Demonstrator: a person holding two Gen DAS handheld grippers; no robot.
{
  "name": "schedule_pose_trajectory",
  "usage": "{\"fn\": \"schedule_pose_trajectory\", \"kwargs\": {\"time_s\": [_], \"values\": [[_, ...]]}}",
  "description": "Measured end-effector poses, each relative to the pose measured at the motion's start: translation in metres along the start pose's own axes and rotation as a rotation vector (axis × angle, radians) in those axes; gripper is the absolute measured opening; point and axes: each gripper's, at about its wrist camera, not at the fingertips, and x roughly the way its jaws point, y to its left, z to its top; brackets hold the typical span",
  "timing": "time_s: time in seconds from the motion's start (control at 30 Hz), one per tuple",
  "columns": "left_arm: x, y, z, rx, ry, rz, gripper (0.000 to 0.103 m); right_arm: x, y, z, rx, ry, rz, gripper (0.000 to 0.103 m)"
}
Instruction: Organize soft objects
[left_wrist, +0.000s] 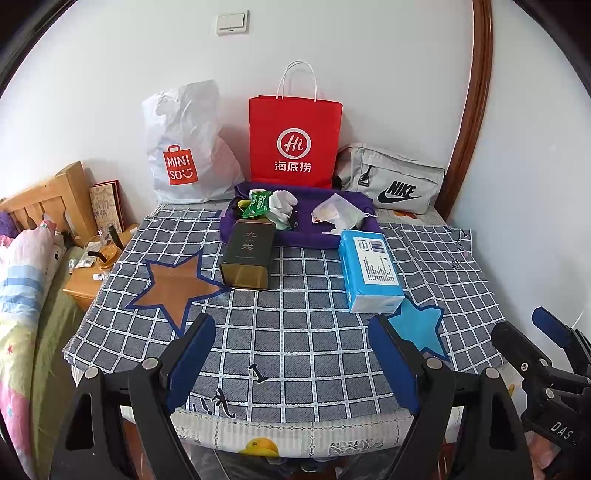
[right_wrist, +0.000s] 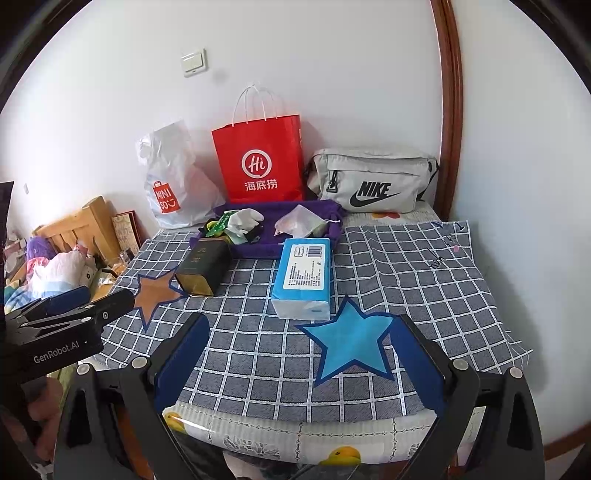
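Start of task, nothing grasped: left gripper (left_wrist: 291, 354) and right gripper (right_wrist: 295, 354) hover, fingers wide apart, empty. Next likely: reach tissue pack (right_wrist: 304, 282) beside purple tray (right_wrist: 255, 249) on desk (right_wrist: 406, 280).

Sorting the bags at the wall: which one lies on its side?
The grey fabric Nike waist bag; the red paper bag and white plastic Miniso bag stand upright.

Near checked cloth (left_wrist: 295, 332) lies bare; tissue pack (left_wrist: 371, 271) and tea tin (left_wrist: 249, 258) block the purple tray (left_wrist: 306, 236) behind
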Motion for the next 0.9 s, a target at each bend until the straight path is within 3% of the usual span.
{"fn": "schedule_pose_trajectory", "kwargs": {"time_s": [0.9], "values": [[0.0009,-0.0002,-0.0023,-0.001,0.003,0.006,0.084,-0.0022,0.0016,0.0004,-0.001,-0.002,-0.003,0.098]]}}
